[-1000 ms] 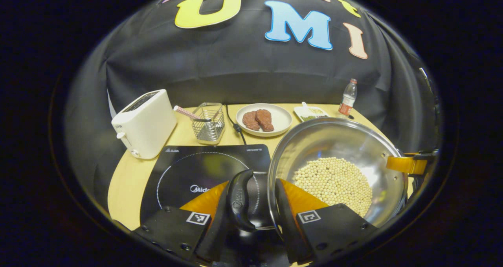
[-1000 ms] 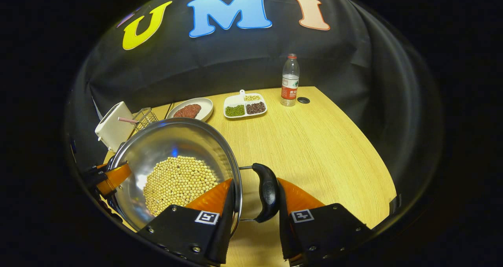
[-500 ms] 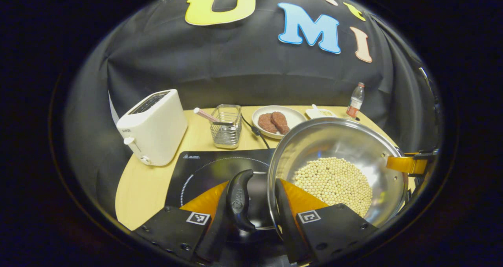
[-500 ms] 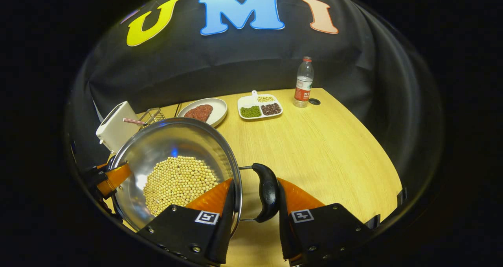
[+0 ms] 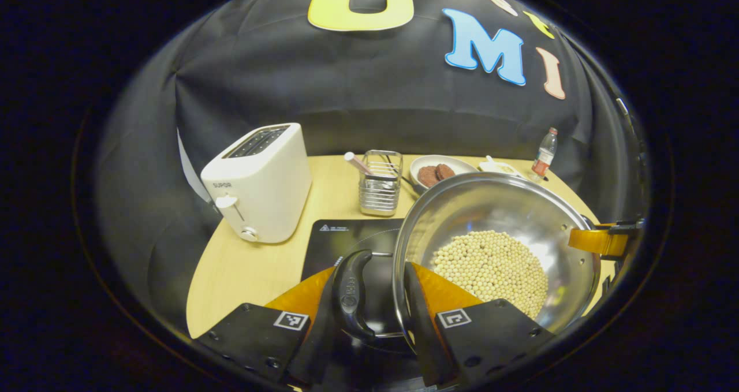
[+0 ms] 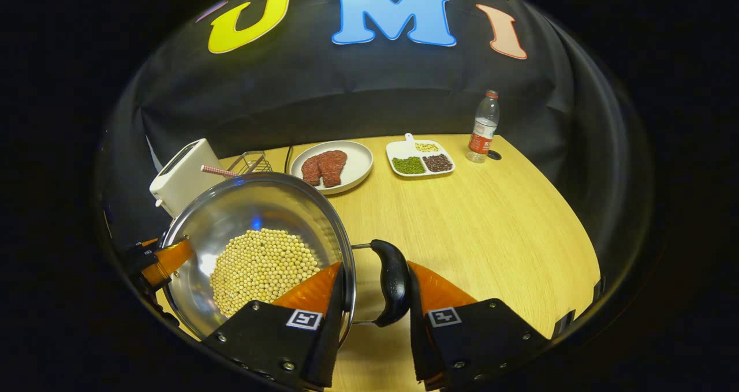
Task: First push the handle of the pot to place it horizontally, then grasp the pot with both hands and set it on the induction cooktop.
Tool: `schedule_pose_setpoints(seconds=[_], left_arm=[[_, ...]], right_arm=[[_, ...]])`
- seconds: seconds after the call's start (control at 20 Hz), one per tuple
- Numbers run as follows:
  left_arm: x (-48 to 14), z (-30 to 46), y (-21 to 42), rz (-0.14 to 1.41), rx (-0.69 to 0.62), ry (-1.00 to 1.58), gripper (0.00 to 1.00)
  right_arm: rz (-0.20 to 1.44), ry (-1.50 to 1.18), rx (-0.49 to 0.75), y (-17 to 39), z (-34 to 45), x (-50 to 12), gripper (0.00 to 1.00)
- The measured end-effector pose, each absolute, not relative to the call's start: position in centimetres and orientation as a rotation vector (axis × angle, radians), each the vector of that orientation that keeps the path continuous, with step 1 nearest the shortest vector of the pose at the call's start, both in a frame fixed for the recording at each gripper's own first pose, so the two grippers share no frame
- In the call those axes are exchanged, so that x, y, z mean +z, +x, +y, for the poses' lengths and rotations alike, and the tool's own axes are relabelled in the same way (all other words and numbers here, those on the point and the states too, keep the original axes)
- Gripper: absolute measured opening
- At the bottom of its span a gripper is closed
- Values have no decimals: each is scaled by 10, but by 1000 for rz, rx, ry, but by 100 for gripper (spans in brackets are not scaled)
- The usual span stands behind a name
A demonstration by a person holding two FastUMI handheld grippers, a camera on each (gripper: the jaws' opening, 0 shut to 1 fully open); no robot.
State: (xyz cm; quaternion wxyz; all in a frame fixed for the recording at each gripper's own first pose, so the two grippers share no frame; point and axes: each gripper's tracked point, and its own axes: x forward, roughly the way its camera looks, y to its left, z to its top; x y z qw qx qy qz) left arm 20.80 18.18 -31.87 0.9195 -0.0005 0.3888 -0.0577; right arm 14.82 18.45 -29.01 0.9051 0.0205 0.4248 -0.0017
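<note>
Pot (image 5: pixel 496 230), steel and holding a bed of pale beans (image 5: pixel 491 265), hangs between the two grippers, carried level by its two side handles, which looks like the reason for the two-sided grip: with one hand alone the load would tip. In the left gripper view the left gripper (image 5: pixel 375 299) has its jaws narrowed around the left handle (image 5: pixel 350 291) and the rim beside it, one finger outside the handle, the other inside the wall, so it is grasping the pot. In the right gripper view the right gripper (image 6: pixel 372 291) is clenched the same way on the right handle (image 6: pixel 392 282). The pot sits over the right part of the induction cooktop (image 5: pixel 346 239), whose dark glass shows under the left handle; whether the base touches it I cannot tell. Behind on the surface (image 6: pixel 491 219) stand a toaster (image 5: pixel 260 181), a wire basket (image 5: pixel 379 184), a plate of meat (image 6: pixel 332 164), a divided dish (image 6: pixel 420 158) and a bottle (image 6: pixel 484 126), all well apart from the cooktop. I judge the carry nearly done, with centring and lowering left.
</note>
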Motion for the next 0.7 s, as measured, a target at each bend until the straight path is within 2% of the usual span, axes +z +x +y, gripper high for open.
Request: schedule_pose_setpoints(seconds=[0.15,0.2,0.55,0.6,0.7], left_arm=[[-322,199,209,807,-106,1,66],[-323,205,210,809,-103,4,63],[-333,233,216,824,-87,5,63],[-335,236,217,827,-85,0,66],[-341,243,216,840,-81,-9,63]], right_arm=[[883,40,10,151,200,-294,52],[885,40,14,150,206,-293,52],[901,51,23,155,234,-302,52],[904,51,24,156,237,-303,52],[907,46,23,159,241,-305,52]])
